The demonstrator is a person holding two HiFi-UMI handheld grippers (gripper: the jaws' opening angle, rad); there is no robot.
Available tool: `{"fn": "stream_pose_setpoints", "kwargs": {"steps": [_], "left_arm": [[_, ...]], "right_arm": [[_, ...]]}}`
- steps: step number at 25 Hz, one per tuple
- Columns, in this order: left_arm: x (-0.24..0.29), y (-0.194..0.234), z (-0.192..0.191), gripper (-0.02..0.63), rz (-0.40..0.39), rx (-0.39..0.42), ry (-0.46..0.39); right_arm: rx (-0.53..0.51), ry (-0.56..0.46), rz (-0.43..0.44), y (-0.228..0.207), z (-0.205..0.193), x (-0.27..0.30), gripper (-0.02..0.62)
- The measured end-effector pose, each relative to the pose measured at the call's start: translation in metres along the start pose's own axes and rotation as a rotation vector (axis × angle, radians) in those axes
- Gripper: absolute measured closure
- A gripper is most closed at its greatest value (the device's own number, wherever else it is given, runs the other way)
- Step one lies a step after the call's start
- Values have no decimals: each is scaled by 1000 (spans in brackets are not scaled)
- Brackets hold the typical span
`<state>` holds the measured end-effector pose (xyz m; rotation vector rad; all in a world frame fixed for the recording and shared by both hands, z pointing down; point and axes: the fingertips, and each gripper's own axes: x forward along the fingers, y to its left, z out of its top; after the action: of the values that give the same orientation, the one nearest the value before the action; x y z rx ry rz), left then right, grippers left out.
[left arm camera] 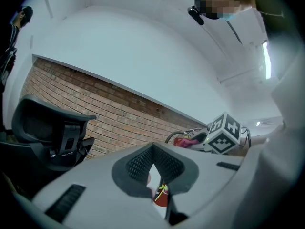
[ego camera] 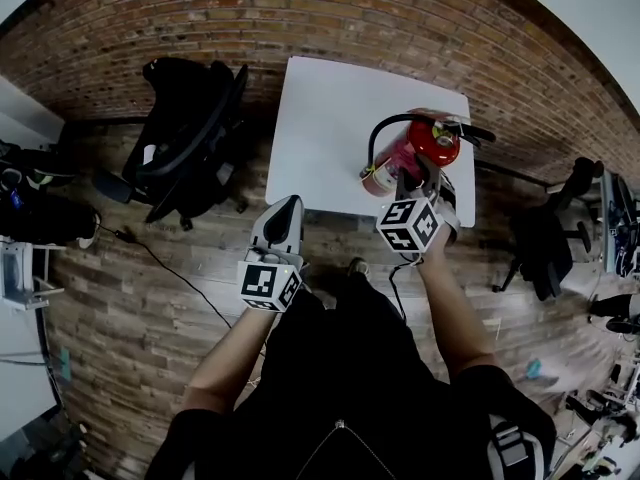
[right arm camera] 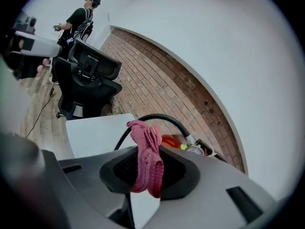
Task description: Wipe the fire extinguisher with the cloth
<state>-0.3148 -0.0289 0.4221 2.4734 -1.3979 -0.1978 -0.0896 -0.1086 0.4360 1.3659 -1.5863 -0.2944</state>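
Head view: we see extinguisher [ego camera: 430,146] lying at table's [ego camera: 320,138] right near corner. Right gripper [ego camera: 420,180] at it. Left gripper [ego camera: 291,206] just off table's near edge.

Left gripper view: our jaws pressed together, nothing between.

Right gripper view: our jaws clamp pink cloth [right arm camera: 147,156]; extinguisher beyond, on table.

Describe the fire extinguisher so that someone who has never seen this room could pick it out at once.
Find the white table against the brick wall. The fire extinguisher is at its right end, near the front edge. It is the only red thing there, with a black hose arching beside it, and the right gripper holds a pink cloth by it.
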Motion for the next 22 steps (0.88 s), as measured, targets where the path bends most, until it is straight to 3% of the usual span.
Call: {"fn": "stream_pose_setpoints", "kwargs": {"steps": [3,7,9,12,22], "left_arm": [[0,-3,4,576,-5,5,-6],[2,-10,7,576,-16,13,-9],[3,-18,6,575,-30,15,-6],[4,-29,6,576,-48,22,0],[12,-31,2,575,-40,19,14]], "right_arm": [[-62,-47,-85,-19,17,-18,491],[-242,-150,-269,-39,51,-28,491],[-324,-150,-312,-38,51,-16,491],[-382,-105,-293,-30,34,3,491],[-333,-139,-243,-24,18,-12,491]]}}
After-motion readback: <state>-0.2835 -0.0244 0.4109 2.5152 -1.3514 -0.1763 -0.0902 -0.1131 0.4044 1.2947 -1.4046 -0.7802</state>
